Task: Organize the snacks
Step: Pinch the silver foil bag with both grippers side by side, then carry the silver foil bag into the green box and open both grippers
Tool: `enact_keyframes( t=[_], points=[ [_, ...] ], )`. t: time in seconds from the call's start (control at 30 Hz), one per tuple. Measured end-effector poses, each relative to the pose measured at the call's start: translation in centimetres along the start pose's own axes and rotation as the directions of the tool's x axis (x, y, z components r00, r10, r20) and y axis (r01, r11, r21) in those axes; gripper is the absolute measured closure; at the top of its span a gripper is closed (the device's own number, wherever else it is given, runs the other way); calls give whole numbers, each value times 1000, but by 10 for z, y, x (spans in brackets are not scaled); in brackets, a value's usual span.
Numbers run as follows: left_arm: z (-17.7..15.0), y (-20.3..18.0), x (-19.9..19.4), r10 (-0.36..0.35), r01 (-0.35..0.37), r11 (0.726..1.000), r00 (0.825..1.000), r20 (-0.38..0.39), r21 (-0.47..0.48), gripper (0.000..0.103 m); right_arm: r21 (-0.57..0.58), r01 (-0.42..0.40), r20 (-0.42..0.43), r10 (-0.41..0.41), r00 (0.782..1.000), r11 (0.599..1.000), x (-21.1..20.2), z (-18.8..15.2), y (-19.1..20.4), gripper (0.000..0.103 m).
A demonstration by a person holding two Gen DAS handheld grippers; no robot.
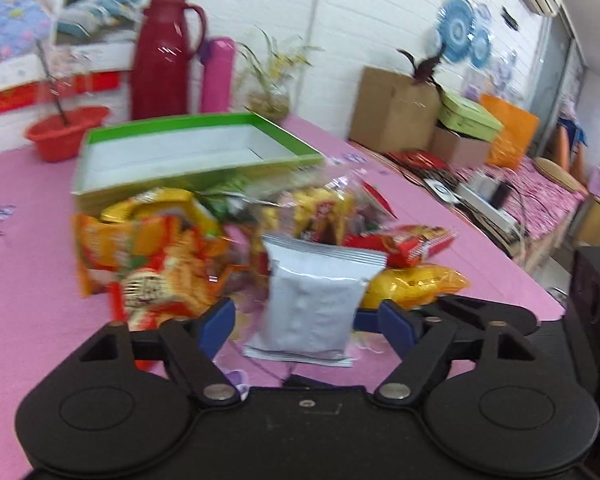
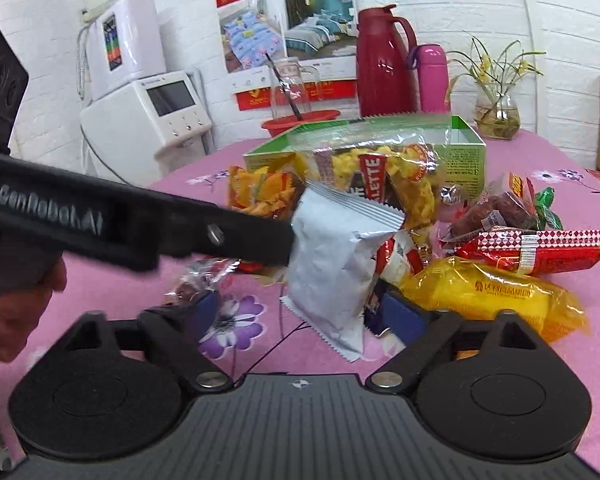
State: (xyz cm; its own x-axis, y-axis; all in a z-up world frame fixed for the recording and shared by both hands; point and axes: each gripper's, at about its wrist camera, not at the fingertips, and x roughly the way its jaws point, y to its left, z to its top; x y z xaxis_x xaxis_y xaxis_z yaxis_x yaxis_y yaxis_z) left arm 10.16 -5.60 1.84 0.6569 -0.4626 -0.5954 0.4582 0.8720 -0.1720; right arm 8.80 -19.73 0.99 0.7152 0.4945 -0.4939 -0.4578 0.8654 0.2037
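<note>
Pink flowered table (image 1: 28, 280) carries everything. Green open-top box (image 1: 172, 126) sits at the back, nothing visible in it from here. The snack pile (image 1: 172, 248) is heaped right against the box's near wall: orange bags on the left, a clear bag of yellow snacks in the middle, red packet (image 1: 412, 244) and yellow bag (image 1: 416, 284) on the right.

Silver packet (image 1: 312, 304) stands upright and slightly tilted at the near edge of the pile, crimped end up.

Left claw (image 1: 308, 320): on my left cam the jaws stand wide, with the silver packet between the blue pads and a gap on both sides, so no grip that I can see. The right cam shows its tip at the packet's left edge, and I can't tell whether it touches. That frame is blurred.

Right claw (image 2: 302, 314): wide open and holding nothing, low over the table, with the packet's lower end between its pads. A hand shows at the left edge of that view
</note>
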Motion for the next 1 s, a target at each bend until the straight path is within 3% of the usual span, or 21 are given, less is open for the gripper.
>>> enact_keyframes(
  t=[0.07, 0.2, 0.27, 0.43, 0.6, 0.73, 0.9, 1.0],
  points=[
    [5, 7, 14, -50, 48, 998, 998, -33, -45, 87, 40, -5, -37, 7, 999, 999, 6, 0, -7, 6],
    [9, 22, 35, -111, 99, 984, 991, -76, -152, 84, 97, 1, -31, 2, 1000, 995, 5, 0, -14, 13],
    [8, 27, 40, -137, 121, 978, 987, -84, -171, 85, 108, 4, -47, 1, 999, 994, 8, 0, -15, 23],
    [2, 26, 37, -116, 99, 982, 988, -98, -161, 87, 101, 12, -44, -8, 999, 995, 8, 2, -12, 29],
    [4, 13, -4, -103, 102, 989, 995, -7, -109, 88, 10, 14, 19, -14, 1000, 1000, -20, 9, 9, 30],
    [26, 14, -33, -80, 86, 994, 991, 107, -61, 88, -68, 2, 116, 6, 993, 998, -32, 34, 20, 30],
    [62, 30, -35, -23, 32, 999, 978, 208, -39, 87, -149, 11, 200, 19, 980, 989, -10, 77, 29, 30],
    [83, 52, -22, -2, 16, 998, 972, 235, -59, 87, -178, 24, 206, 13, 979, 984, 16, 103, 26, 30]
  ],
)
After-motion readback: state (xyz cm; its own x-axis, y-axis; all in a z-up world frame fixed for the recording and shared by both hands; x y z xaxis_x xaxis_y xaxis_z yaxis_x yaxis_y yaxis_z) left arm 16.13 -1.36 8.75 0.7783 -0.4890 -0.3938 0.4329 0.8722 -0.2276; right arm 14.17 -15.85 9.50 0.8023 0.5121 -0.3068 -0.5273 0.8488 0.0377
